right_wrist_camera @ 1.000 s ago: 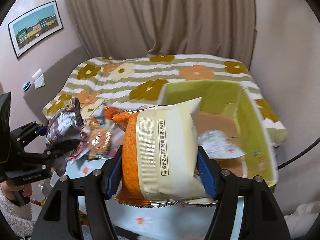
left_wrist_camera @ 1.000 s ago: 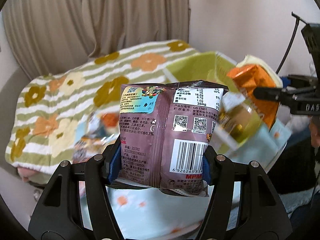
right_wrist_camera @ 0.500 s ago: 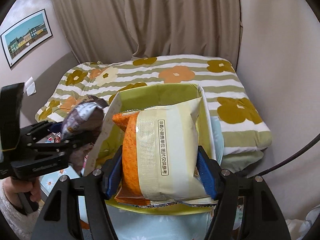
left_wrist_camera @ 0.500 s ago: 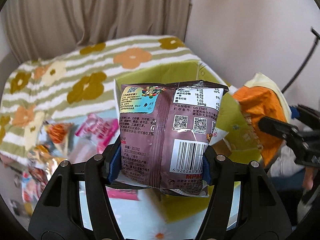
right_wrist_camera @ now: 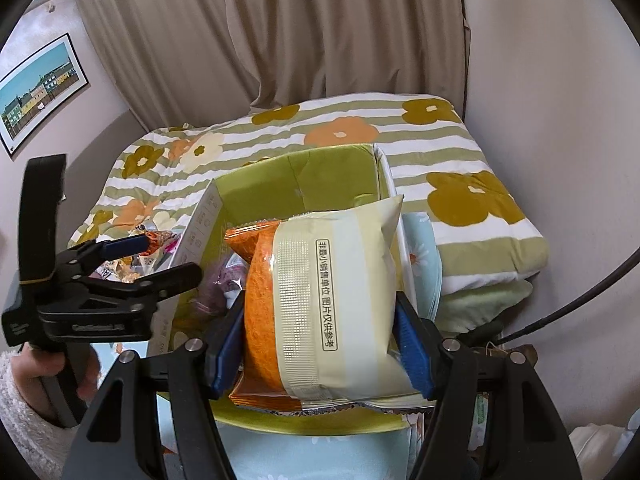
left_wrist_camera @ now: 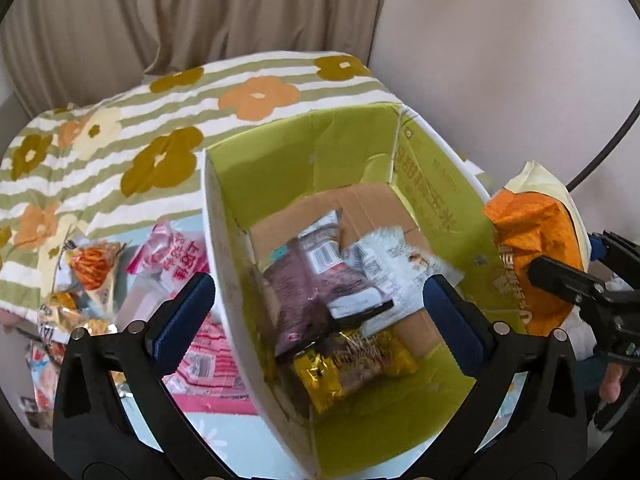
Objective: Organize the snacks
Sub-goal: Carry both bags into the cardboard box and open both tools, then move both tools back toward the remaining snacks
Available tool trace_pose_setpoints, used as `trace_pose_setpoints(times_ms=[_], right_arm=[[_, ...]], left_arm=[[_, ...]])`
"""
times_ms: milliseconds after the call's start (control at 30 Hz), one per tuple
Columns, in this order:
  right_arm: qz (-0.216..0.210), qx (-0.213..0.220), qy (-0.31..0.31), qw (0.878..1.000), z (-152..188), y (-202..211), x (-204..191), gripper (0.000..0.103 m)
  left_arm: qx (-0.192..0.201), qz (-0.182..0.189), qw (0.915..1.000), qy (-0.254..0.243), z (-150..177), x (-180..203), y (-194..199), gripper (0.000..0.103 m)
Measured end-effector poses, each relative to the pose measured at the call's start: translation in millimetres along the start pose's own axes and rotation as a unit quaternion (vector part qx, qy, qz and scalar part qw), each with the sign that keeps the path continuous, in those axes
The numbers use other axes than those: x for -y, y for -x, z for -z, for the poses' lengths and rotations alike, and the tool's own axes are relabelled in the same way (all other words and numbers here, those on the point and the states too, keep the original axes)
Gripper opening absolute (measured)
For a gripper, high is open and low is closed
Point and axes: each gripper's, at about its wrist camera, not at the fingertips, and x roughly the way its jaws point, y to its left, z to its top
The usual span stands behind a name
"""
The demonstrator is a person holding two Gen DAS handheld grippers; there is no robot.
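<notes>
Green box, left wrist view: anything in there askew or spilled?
Nothing spilled. The purple packet lies tilted in the green box, overlapping the white packet and gold packet. It is a loose jumble with nothing damaged.

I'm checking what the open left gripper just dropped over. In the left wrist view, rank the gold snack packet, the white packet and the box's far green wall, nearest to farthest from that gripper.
1. gold snack packet, box floor, closest to the left gripper.
2. white packet, mid-floor, right.
3. far green wall, back of the box.
</notes>
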Motion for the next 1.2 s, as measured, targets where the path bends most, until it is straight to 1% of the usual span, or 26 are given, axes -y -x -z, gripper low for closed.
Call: trace_pose_setpoints(times_ms=[133,300,400,467,500,533,633,800,1200], right_arm=[[0.002,-0.007,0.004,1.000,2,-7,-5,0.063],[-0.004,-0.011,-0.005,1.000,3,-17,-6,0.064],[-0.006,-0.016,-0.008,1.000,2,-22,-7,0.067],[-0.007,-0.006,-0.005,1.000,2,-23,-10,0.081],[-0.009,-0.002,-0.003,1.000,1,-22,-11,0.092],[-0.010,0.004,-0.001,1.000,1,-21,-12,0.097],[-0.012,0.024,0.005,1.000,3,-17,-13,0.097],[-0.027,0.018,-0.004,0.999,5,-14,-11,0.097],[-0.035,0.025,0.020,0.999,10,1,-20,0.097]], left_arm=[[-0.001,-0.010,0.9999,0.001,8,-6,8,0.103],[0.005,-0.028,0.9996,-0.006,15,-12,15,0.103],[0.009,-0.029,0.9995,-0.002,16,-16,21,0.103],[0.012,-0.027,0.9996,0.006,17,-19,24,0.103],[0.012,-0.026,0.9996,0.009,18,-20,26,0.103],[0.013,-0.027,0.9995,0.011,19,-22,27,0.103],[0.012,-0.034,0.9993,0.012,22,-22,31,0.103],[0.017,-0.041,0.9989,0.018,29,-23,39,0.103],[0.035,-0.069,0.9968,0.021,43,-15,67,0.103]])
